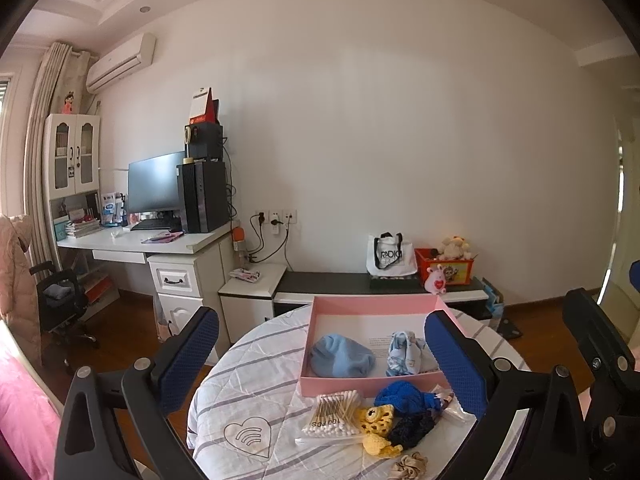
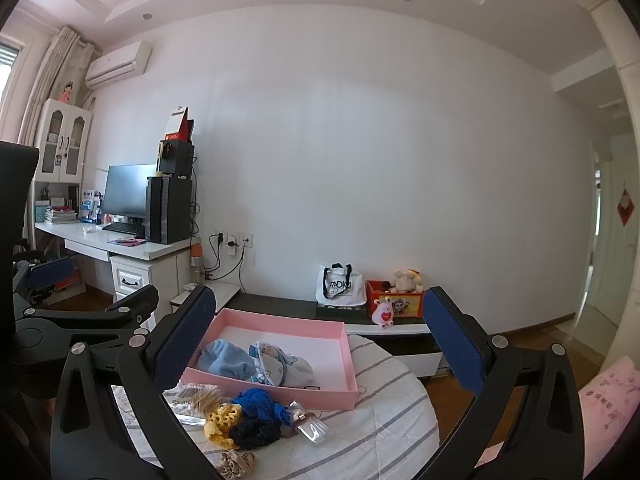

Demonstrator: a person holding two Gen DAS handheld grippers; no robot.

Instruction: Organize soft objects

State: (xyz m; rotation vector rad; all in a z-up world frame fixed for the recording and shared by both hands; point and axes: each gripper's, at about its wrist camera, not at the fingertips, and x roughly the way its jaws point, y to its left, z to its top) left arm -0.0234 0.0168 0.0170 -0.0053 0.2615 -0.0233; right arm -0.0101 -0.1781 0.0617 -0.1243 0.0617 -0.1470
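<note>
The left gripper (image 1: 320, 364) is wide open and holds nothing. The right gripper (image 2: 320, 344) is wide open and empty too. Both hang above the round table (image 1: 256, 364), pointing across it. Just ahead and below them lies a little pile of soft things: a blue knit piece (image 1: 402, 396), a yellow knit piece (image 1: 378, 420) and a dark scrunchie (image 1: 412, 428), touching each other. Past the pile sits the pink box (image 1: 372, 304), with a light blue hat (image 1: 340, 356) and a printed cloth (image 1: 404, 354) already inside. The pile lies between the grippers and the box, so I think the next reach goes down and forward. Neither gripper looks clearly nearer.
</note>
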